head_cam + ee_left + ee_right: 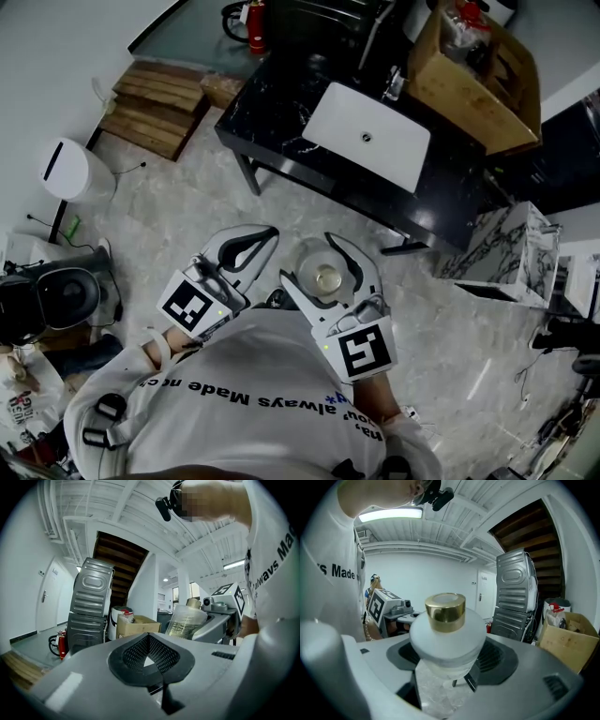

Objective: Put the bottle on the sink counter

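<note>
On my left, the left gripper [149, 656] carries nothing. Its dark mesh-textured pads are pressed together, with only a small diamond gap between them. It sits on the near side of the sink counter [281, 122], well apart from it across the pale stone floor.

Just right of it, the right gripper [328, 267] pinches the bottle [446, 639]. That too is well short of the sink counter, upright, with the jaws closed on its body below the shoulder.

The bottle has a rounded, frosted white shoulder, a short shiny gold cap [445, 612] and a clear lower body that looks ribbed or faceted. I judge it rigid and fairly light. The smooth wall is likely slick against the pads, so I would stay low on the body rather than on the cap or the sloping shoulder, where it could squirt out. If it is glass, I would set it down gently.

The sink counter is glossy black veined stone on dark legs. A white rectangular basin [367, 136] is set in its middle and a cardboard box [473, 80] sits at its right end. The bare black strip left of the basin looks the easiest landing place.
</note>
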Tool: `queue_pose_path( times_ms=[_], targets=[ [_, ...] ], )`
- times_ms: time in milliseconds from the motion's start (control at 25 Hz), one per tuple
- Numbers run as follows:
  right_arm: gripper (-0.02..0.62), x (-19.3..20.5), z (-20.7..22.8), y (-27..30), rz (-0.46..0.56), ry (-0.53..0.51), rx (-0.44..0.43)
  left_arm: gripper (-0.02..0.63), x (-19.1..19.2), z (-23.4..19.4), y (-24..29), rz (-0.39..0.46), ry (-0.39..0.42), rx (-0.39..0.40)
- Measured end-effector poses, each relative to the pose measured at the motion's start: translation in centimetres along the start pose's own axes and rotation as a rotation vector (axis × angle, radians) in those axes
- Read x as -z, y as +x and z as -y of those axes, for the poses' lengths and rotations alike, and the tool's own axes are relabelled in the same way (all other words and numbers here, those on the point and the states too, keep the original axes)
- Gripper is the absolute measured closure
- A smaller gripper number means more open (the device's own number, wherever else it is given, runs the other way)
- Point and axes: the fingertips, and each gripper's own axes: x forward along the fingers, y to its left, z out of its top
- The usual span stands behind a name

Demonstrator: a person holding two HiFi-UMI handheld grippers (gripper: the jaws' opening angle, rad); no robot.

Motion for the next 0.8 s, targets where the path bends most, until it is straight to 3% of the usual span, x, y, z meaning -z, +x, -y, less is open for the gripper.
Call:
queue_pose_path(
  times_ms=[120,280,480,800],
  targets=[
    [0.259,-0.1,3.0,0.9,0.007,0.008,-0.006,0.603,-0.1,-1.6,2.7,0.0,0.02,-0.004],
    [0.259,-0.2,7.4,2.0,0.016,0.013,-0.013,0.603,-0.9,-3.3,6.7,-0.009,-0.025,-0.025],
    [0.259,-0.2,12.0,3.0,0.012,0.003,-0.025,0.603,-1.3,-5.2,11.0,-0.009,-0.026,-0.05],
    [0.259,0.0,16.9,3.9,0.019,-0.003,-0.047,0.603,-1.5,-7.3,15.4,-0.01,-0.03,-0.086]
  ],
)
